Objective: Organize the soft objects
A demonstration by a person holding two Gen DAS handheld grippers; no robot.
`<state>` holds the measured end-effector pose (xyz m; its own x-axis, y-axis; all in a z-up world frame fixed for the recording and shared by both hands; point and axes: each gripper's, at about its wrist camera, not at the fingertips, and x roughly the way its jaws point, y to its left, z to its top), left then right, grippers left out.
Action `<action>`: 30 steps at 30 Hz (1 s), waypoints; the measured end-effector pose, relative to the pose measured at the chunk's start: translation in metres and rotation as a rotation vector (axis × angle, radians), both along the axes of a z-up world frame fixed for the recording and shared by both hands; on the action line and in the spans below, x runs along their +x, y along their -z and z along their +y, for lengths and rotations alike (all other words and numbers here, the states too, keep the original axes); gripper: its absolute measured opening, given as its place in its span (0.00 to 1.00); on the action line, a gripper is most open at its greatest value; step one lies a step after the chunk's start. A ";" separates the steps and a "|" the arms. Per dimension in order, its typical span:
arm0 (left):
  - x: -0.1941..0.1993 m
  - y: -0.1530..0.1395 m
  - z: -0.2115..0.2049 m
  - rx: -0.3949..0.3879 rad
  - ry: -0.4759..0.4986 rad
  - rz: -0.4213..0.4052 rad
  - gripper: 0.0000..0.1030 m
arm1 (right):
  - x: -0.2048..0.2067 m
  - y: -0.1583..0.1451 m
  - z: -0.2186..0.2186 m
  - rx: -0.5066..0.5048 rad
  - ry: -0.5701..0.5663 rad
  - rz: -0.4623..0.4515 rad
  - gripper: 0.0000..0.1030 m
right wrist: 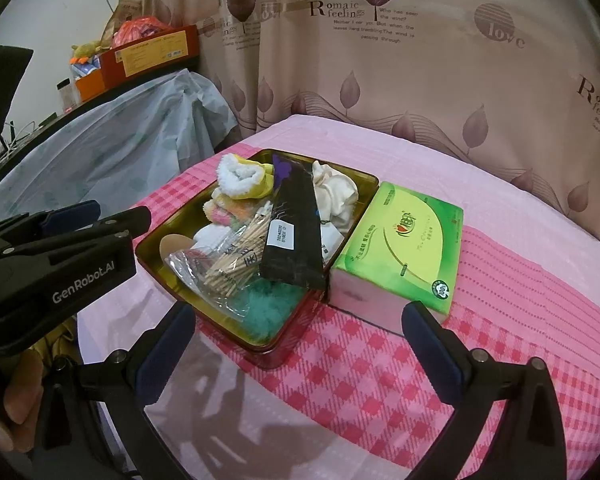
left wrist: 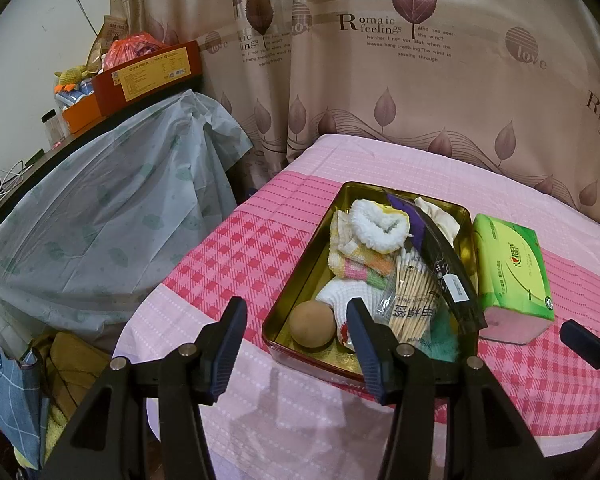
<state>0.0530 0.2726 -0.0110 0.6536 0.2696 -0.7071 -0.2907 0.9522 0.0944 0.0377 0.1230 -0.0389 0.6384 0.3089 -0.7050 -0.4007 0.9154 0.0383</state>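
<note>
A gold tin (left wrist: 300, 280) on the pink checked bedspread holds a fluffy white sock (left wrist: 374, 224), a striped cloth (left wrist: 356, 260), a brown ball (left wrist: 312, 324), a bag of cotton swabs (left wrist: 412, 296), a black packet (left wrist: 444, 256), a cream cloth (left wrist: 440, 212) and a teal fluffy piece (right wrist: 268, 304). A green tissue pack (right wrist: 404, 240) lies against the tin's right side. My left gripper (left wrist: 296, 306) hovers open over the tin's near left corner, holding nothing. My right gripper (right wrist: 296, 314) stands open in front of the tin (right wrist: 156, 236) and the pack, also holding nothing.
A leaf-print curtain (left wrist: 380, 60) hangs behind the bed. To the left, a desk under a pale plastic cover (left wrist: 120, 200) carries boxes (left wrist: 148, 76) and clutter. Bags (left wrist: 12, 392) fill the gap at lower left. A hand (right wrist: 16, 400) shows at the right wrist view's lower left.
</note>
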 end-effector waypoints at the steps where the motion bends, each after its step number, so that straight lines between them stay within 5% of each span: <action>1: 0.000 0.000 0.000 0.000 0.000 0.001 0.51 | 0.000 0.000 0.000 0.000 -0.001 0.000 0.99; 30: 0.000 0.000 0.000 0.001 0.000 0.000 0.52 | -0.003 0.005 0.004 -0.006 -0.014 0.023 0.99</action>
